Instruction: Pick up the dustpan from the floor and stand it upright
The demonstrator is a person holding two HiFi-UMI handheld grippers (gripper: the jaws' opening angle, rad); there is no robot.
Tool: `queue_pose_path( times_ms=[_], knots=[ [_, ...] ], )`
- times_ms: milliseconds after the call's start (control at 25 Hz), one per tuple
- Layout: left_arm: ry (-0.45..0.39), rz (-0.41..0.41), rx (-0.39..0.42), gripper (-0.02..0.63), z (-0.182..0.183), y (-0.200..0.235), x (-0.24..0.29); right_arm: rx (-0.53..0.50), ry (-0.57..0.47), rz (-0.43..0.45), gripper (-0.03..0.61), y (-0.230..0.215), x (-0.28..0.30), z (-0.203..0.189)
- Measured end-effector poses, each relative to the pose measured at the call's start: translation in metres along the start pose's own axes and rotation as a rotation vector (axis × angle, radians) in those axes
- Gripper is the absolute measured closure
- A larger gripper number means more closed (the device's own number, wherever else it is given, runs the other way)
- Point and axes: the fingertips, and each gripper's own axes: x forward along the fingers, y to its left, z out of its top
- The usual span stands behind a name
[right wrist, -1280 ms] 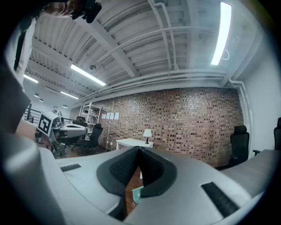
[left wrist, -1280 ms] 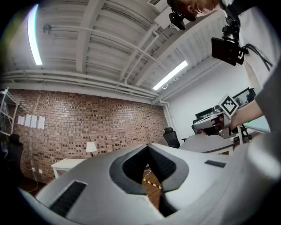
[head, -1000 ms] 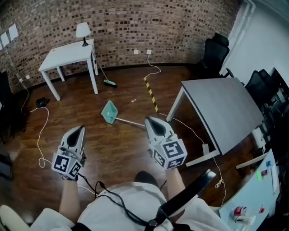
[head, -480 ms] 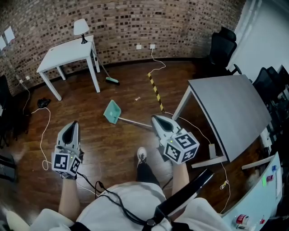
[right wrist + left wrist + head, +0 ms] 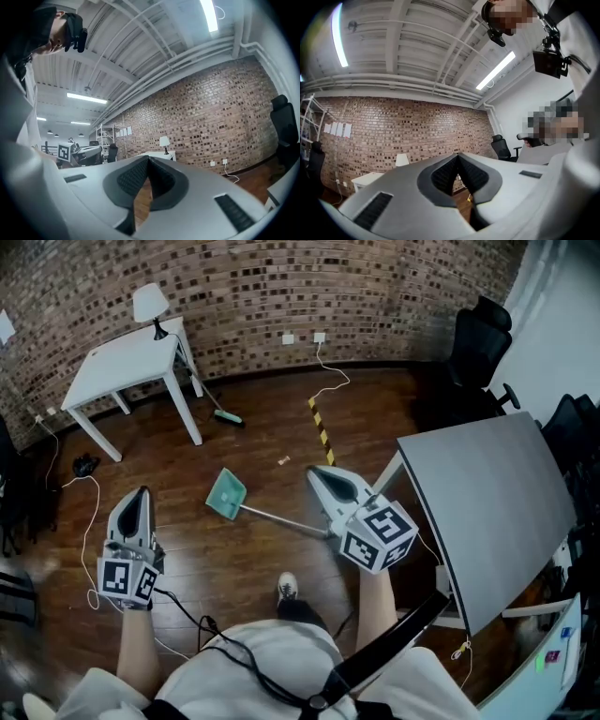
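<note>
Teal dustpan [image 5: 227,495] lies flat on the wood floor [image 5: 234,559], pan end left, long handle [image 5: 281,519] running right and nearer. The handle's end goes behind my right hand-held gripper [image 5: 317,472] in the head view. Neither hand-held gripper touches it.

Right hand-held gripper [image 5: 147,159]: jaws closed tip to tip, nothing between them. Left hand-held gripper [image 5: 457,157]: same, shut and empty. In the head view it sits left of the dustpan [image 5: 141,493], well apart from it.

Far left is a white bench [image 5: 122,367] with a lamp [image 5: 147,304] on it, and a broom [image 5: 225,414] beside its leg. Grey bench [image 5: 487,502] at right. Yellow-black tape strip [image 5: 322,430] on the floor beyond the dustpan.
</note>
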Motion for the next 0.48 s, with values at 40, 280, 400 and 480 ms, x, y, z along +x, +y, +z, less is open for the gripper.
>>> queue_pose_path(
  times_ms=[40, 280, 400, 480],
  knots=[
    [0.008, 0.0, -0.001, 0.621, -0.004, -0.001, 0.015, -0.003, -0.001, 0.003, 0.581, -0.013, 0.009, 0.005],
    [0.031, 0.003, -0.014, 0.621, -0.013, 0.001, 0.073, -0.074, -0.042, 0.089, 0.577, -0.049, 0.052, 0.024],
    [0.052, 0.027, -0.027, 0.621, -0.024, 0.015, 0.084, -0.074, -0.083, 0.119, 0.577, -0.052, 0.066, 0.029],
    [0.056, 0.037, -0.031, 0.623, -0.029, 0.025, 0.092, -0.068, -0.105, 0.096, 0.577, -0.06, 0.076, 0.031]
  ],
)
